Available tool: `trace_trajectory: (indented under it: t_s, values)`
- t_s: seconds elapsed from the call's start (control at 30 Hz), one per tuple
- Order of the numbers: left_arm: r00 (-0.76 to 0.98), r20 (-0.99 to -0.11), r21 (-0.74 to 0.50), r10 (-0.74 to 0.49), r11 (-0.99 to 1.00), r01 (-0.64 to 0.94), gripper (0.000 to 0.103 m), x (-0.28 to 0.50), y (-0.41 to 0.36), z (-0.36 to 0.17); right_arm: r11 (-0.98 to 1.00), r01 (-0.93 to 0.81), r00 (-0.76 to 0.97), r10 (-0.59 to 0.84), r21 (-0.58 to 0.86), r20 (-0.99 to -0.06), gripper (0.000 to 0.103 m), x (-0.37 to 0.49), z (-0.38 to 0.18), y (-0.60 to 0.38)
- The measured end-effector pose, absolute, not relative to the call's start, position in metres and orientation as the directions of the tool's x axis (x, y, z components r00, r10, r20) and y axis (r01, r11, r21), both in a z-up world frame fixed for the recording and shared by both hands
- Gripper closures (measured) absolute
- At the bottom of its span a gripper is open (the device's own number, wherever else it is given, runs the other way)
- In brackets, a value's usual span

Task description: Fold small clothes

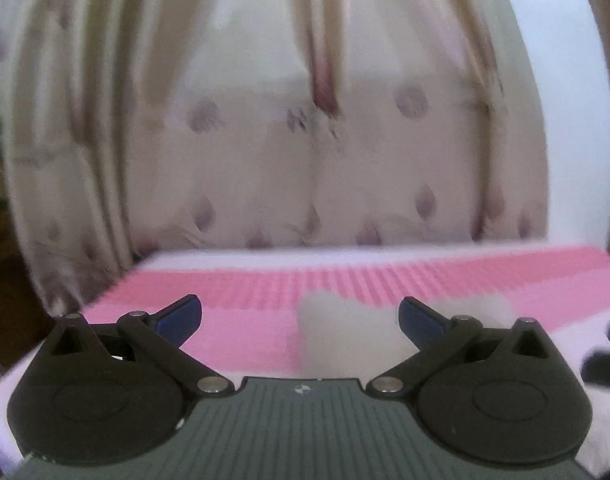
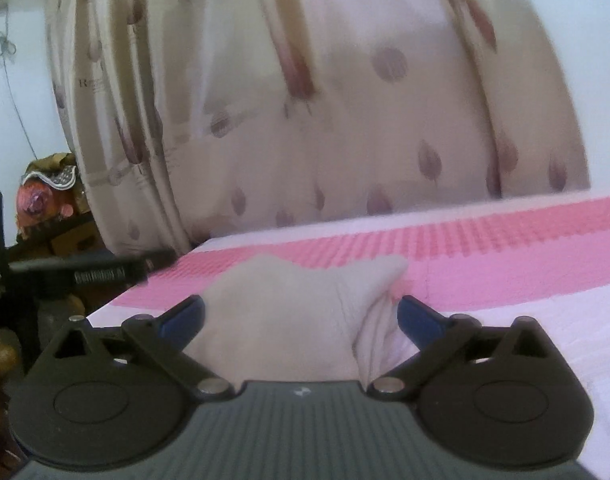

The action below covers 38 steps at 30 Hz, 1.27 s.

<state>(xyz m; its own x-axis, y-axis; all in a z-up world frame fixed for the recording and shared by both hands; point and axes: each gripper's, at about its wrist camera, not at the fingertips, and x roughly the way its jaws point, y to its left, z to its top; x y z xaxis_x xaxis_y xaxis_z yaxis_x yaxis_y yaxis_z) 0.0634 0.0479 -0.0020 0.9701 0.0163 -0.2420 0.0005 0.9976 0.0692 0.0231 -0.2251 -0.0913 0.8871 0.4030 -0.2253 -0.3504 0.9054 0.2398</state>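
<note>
Left hand-held gripper (image 1: 301,320) spread wide above a pink and pale-lilac bed (image 1: 245,308), blue-tipped fingers (image 1: 181,318) well apart and nothing pinched between them. Just ahead, lying on the bedspread: a small pale garment (image 1: 345,332), cream or light beige, blurred here into a soft lump (shape hard to make out from this side). At the far right edge, a dark object (image 1: 603,364) resting on the bed, too smeared to identify.

Right hand-held gripper (image 2: 301,318) likewise fully parted, blue-tipped fingers (image 2: 185,320) flanking the same small pale garment (image 2: 297,320) without pressing on it. Garment bunched on the bed (image 2: 525,288), two corners peaked upward toward the far edge, a thick stack of folds visible along its right side close to the right finger. Pads clear of the cloth on both sides, so far as the blur allows.

Behind the bed in both views: a cream curtain (image 2: 345,120) patterned with mauve leaf and dot motifs, hanging in heavy pleats down to the mattress line. To the left in the right wrist view: a black stand or tripod arm (image 2: 77,272) bearing white lettering, a heap of household clutter (image 2: 49,196) with a pink flowered item, and a white wall (image 2: 13,100) with a thin cord trailing down it.
</note>
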Motion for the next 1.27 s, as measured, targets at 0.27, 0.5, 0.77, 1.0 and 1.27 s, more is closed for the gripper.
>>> trace_trajectory:
  t_s: [0.27, 0.5, 0.77, 1.0, 1.27]
  values:
    - [0.995, -0.099, 0.022, -0.034, 0.999, 0.036, 0.0, 0.028, 0.047, 0.032, 0.917, -0.35, 0.906, 0.383, 0.192, -0.18, 0.0, -0.002, -0.073, -0.219]
    - [0.99, -0.108, 0.056, -0.096, 0.993, 0.103, 0.0, 0.022, 0.037, 0.033, 0.939, -0.308, 0.923, 0.333, 0.152, -0.191, 0.0, -0.008, -0.073, -0.212]
    - [0.98, -0.169, 0.005, -0.104, 0.994, 0.106, 0.0, 0.024, 0.048, 0.021, 0.951, -0.277, 0.93, 0.302, 0.139, -0.209, 0.0, -0.011, -0.077, -0.211]
    - [0.978, -0.188, 0.008, -0.091, 0.995, 0.095, 0.0, 0.029, 0.051, 0.01, 0.95, -0.28, 0.926, 0.305, 0.136, -0.224, 0.0, -0.011, -0.079, -0.209]
    - [0.977, -0.201, 0.037, -0.066, 0.997, 0.075, 0.0, 0.03, 0.049, 0.006, 0.955, -0.271, 0.93, 0.291, 0.117, -0.225, 0.0, -0.013, -0.079, -0.206]
